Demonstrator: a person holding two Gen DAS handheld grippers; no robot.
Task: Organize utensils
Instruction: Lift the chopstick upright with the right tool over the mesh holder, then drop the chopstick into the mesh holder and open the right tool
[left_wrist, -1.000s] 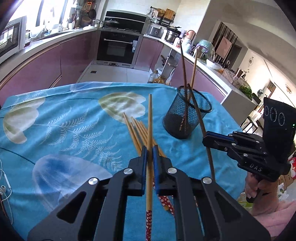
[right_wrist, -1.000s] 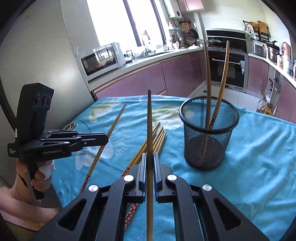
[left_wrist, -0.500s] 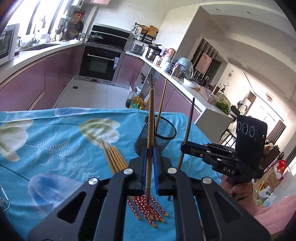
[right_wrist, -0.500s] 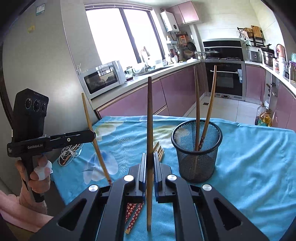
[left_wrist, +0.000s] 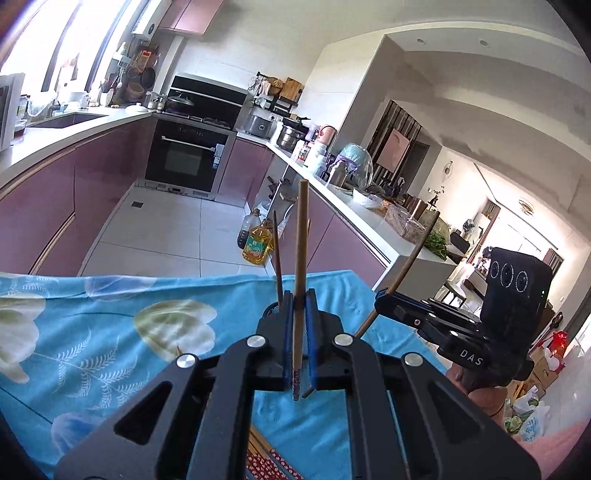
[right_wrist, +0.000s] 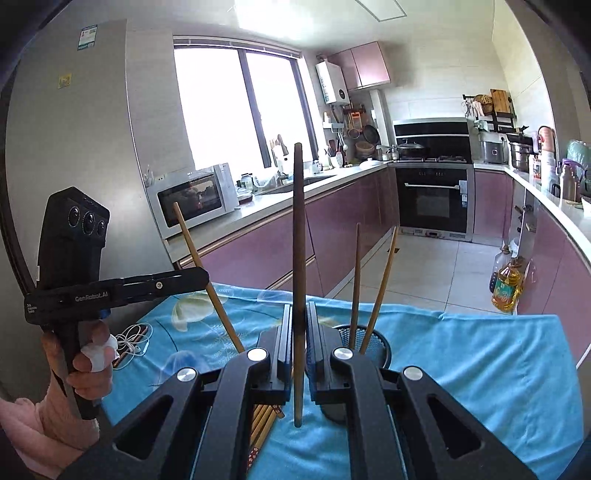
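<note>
My left gripper (left_wrist: 300, 295) is shut on a light wooden chopstick (left_wrist: 301, 236) that stands nearly upright, its red patterned end hanging below the pads. My right gripper (right_wrist: 299, 306) is shut on a dark brown chopstick (right_wrist: 298, 221), also upright. Each gripper shows in the other's view: the right gripper (left_wrist: 380, 295) at the right, the left gripper (right_wrist: 205, 275) at the left, both above the table. The black mesh cup (right_wrist: 380, 343) holds two chopsticks (right_wrist: 382, 280) and is half hidden behind my right fingers. Loose chopsticks (right_wrist: 263, 424) lie on the blue cloth below.
The table has a blue leaf-print cloth (left_wrist: 110, 332). A white earphone cable (right_wrist: 133, 338) lies near its left edge. Oil bottles (right_wrist: 508, 288) stand on the floor beyond the table. Purple kitchen counters and an oven (left_wrist: 188, 158) line the back.
Both grippers have risen and tilted up, each lifting its chopstick off the table. The cup and the loose chopsticks have dropped low in both views.
</note>
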